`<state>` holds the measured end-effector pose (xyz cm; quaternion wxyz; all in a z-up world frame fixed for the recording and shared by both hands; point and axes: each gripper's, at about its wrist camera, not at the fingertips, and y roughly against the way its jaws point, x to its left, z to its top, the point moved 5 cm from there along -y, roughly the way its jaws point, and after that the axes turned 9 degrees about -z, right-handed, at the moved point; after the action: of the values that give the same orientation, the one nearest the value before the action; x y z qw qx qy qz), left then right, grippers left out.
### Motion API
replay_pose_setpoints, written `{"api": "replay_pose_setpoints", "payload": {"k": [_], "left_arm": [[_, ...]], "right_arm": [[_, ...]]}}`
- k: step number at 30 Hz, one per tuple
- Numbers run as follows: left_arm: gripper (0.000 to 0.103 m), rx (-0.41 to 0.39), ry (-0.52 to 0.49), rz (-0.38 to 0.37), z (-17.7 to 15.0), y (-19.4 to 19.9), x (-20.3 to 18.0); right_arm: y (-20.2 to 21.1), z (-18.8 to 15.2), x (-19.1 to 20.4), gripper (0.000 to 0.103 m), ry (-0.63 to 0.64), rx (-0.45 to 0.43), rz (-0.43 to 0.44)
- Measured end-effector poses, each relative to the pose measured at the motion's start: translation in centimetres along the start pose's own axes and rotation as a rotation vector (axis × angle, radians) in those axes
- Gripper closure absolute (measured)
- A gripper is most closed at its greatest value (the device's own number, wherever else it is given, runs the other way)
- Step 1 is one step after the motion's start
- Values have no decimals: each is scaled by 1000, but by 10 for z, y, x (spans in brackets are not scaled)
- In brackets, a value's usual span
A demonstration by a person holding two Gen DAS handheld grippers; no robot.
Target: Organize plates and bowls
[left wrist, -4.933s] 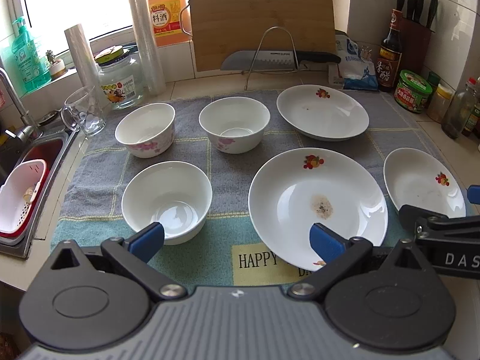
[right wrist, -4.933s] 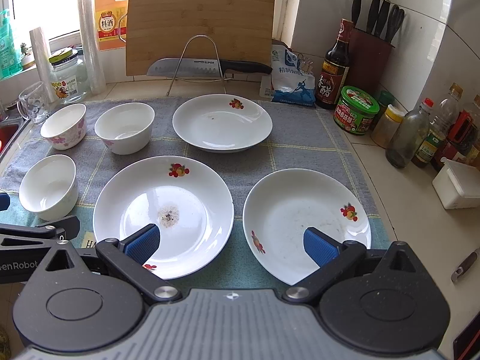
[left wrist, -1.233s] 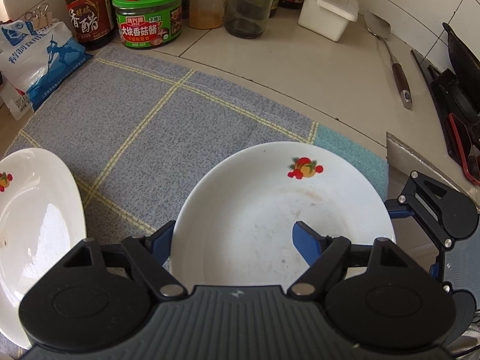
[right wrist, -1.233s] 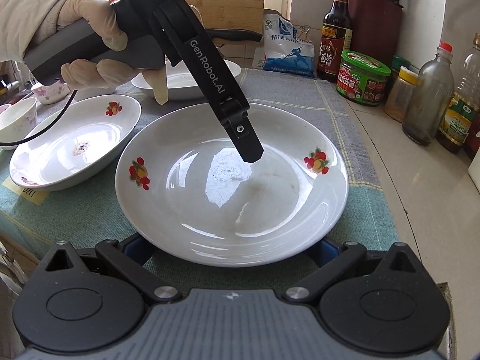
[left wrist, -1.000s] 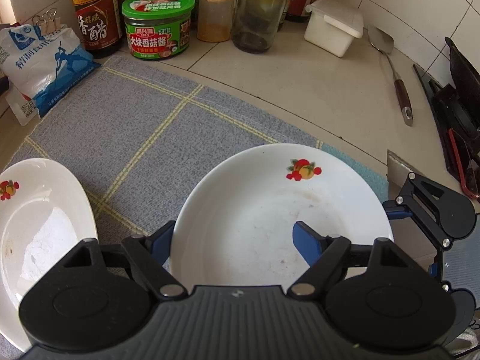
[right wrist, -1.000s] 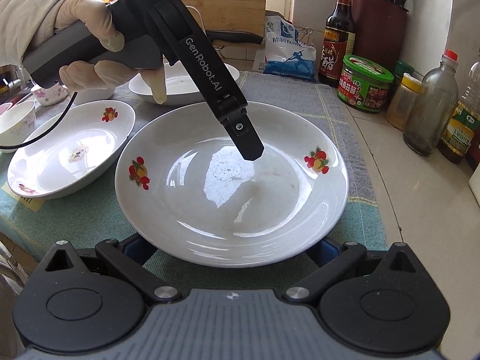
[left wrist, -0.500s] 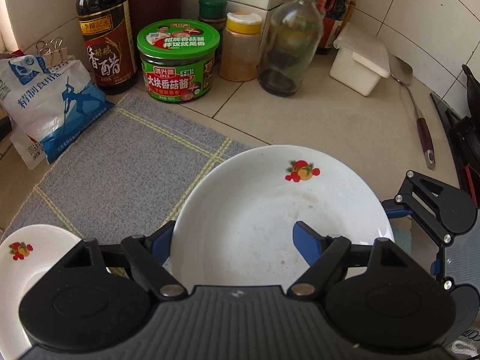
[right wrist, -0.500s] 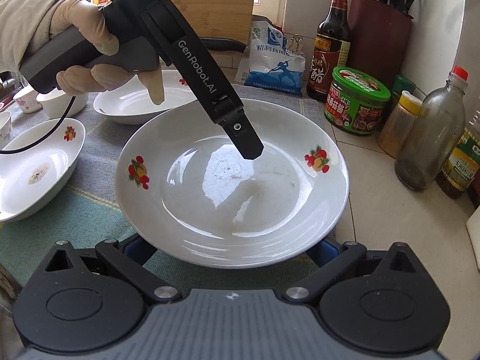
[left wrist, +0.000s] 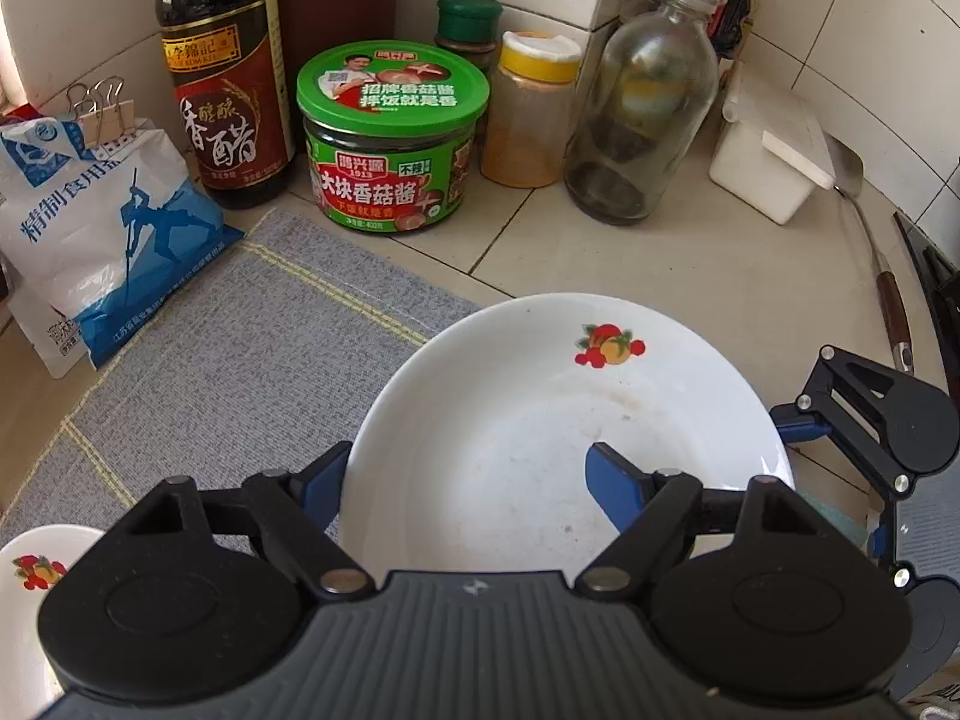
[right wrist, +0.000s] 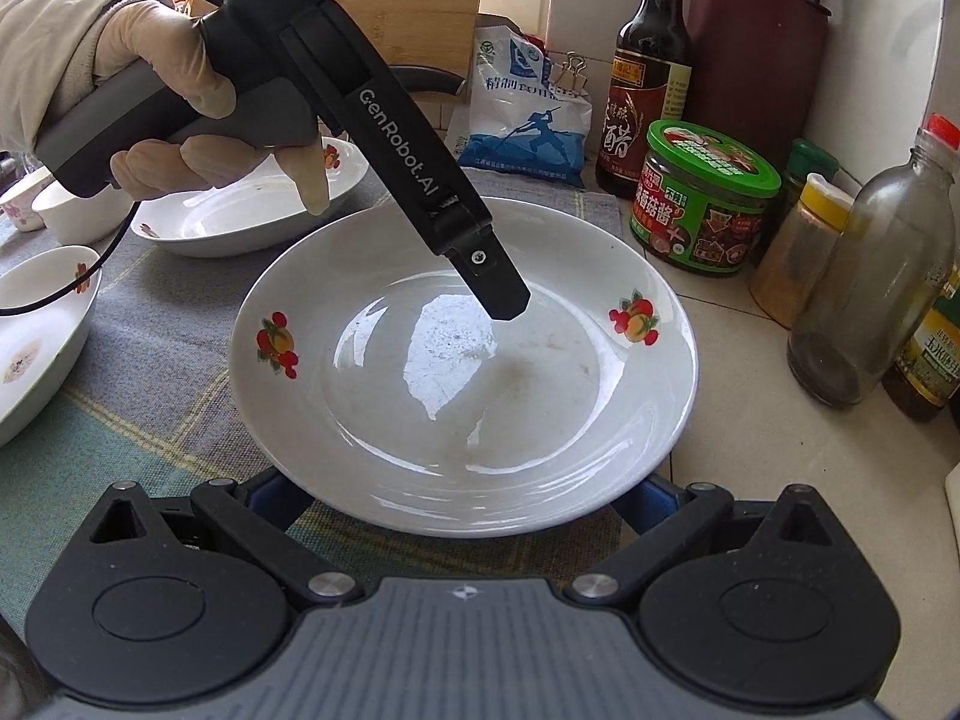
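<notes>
While hovering over the end of the grey cloth (left wrist: 228,360) and the tiled counter (left wrist: 690,264), gripping a white plate (left wrist: 540,420) with little fruit pictures. Pinching its side with the left gripper (left wrist: 468,462), about half wide: one finger outside the rim, one inside the dish. Reaching under the near rim with the right gripper (right wrist: 461,495), both blue fingers mostly hidden below; cannot tell whether squeezing or only propping. Just past the plate, a green-lidded jar (left wrist: 393,138), a dark bottle (left wrist: 225,78) and a blue-and-white bag (left wrist: 102,228). Off to the left on the cloth, a second plate (right wrist: 240,216) and a third plate (right wrist: 36,324).
</notes>
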<state>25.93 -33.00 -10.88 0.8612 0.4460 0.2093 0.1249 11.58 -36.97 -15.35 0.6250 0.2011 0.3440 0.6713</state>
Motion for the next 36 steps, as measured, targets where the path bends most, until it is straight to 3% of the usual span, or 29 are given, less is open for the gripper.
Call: {"api": "replay_pose_setpoints", "payload": {"k": [24, 29, 36], "left_arm": [[20, -8, -6, 11, -2, -1, 3], [20, -33, -14, 32, -7, 16, -3], [15, -132, -19, 64, -24, 67, -22]], "right_arm": [[-5, 0, 1, 0, 5, 10, -10], [2, -1, 0, 0, 3, 22, -21], [26, -5, 5, 0, -11, 40, -47]]}}
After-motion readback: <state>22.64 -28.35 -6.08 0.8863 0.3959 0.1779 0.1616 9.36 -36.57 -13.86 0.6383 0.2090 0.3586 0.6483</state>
